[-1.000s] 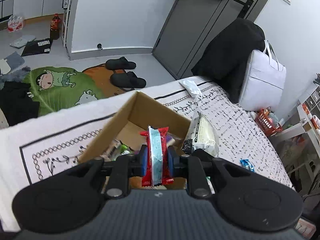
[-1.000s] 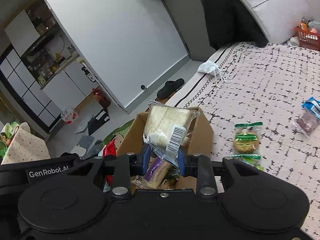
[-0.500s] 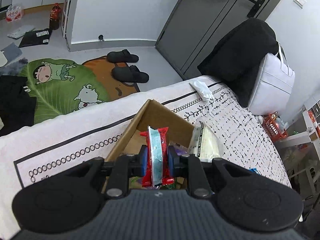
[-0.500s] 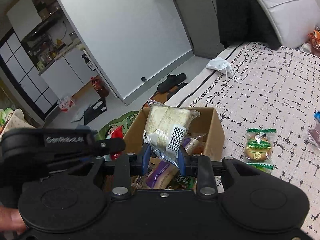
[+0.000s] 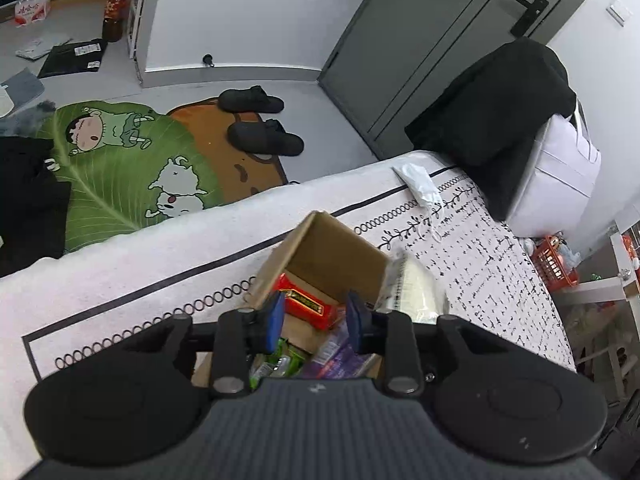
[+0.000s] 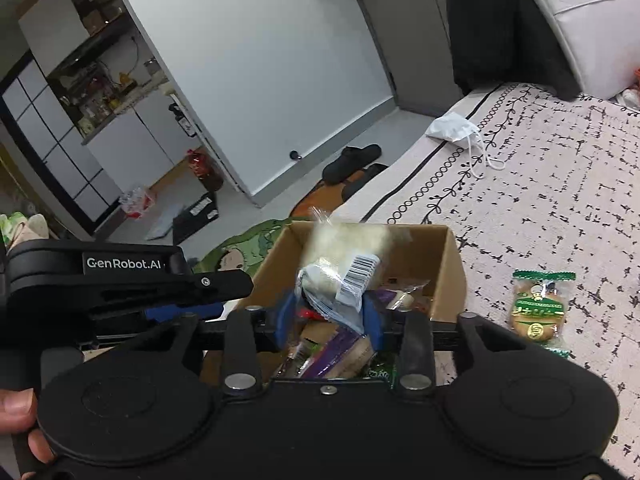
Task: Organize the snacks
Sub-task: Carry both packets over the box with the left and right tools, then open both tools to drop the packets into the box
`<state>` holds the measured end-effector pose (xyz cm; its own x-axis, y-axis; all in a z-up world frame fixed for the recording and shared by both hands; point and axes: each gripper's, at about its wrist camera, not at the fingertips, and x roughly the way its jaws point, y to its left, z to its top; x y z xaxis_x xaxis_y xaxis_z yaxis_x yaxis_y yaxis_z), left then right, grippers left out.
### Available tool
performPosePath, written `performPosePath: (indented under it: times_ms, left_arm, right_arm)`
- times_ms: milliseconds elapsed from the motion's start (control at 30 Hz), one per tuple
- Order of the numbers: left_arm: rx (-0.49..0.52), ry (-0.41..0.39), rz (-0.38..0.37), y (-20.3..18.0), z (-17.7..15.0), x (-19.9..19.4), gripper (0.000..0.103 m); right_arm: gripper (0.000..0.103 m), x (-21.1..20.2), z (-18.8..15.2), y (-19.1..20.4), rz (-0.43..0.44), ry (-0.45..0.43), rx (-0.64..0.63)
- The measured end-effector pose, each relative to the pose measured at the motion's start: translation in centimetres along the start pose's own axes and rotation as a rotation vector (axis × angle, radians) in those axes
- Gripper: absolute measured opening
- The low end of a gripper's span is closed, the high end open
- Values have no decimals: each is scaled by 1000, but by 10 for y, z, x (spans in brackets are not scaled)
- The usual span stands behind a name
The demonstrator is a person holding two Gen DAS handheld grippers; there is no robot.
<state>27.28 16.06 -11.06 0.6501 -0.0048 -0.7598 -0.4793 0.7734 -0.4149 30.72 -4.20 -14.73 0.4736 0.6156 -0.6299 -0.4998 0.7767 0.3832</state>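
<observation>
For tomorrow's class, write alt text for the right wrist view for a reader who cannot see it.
The right gripper, jaws just opening, releases a clear snack bag over a cardboard box of snacks on a patterned bedspread. A green-wrapped biscuit lies beside the box.

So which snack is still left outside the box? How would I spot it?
Find the cardboard box on the bed with the black-and-white patterned cover. Just to the right of the box, lying alone on the cover, is a round golden cookie in a clear wrapper. Its green ends and green label set it apart; the other snacks here are in or over the box.
</observation>
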Motion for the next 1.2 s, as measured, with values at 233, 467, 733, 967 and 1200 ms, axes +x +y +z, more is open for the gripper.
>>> performPosePath:
  times_ms: [233, 467, 733, 967, 1200]
  left_arm:
    - [6, -11, 30, 2, -1, -11, 53]
    - [4, -9, 60, 1, -11, -28, 75]
    - [36, -12, 84, -8, -25, -48, 84]
    - [68, -28, 72, -22, -42, -68, 97]
    - [88, -49, 54, -36, -57, -85, 103]
  right_arm:
    - [48, -12, -3, -4, -34, 6, 11]
    - [57, -32, -10, 0, -51, 7, -12]
    - [70, -59, -16, -1, -78, -2, -23]
    - [86, -91, -17, -12, -107, -32, -35]
    - [91, -113, -26, -35, -157, -65, -27]
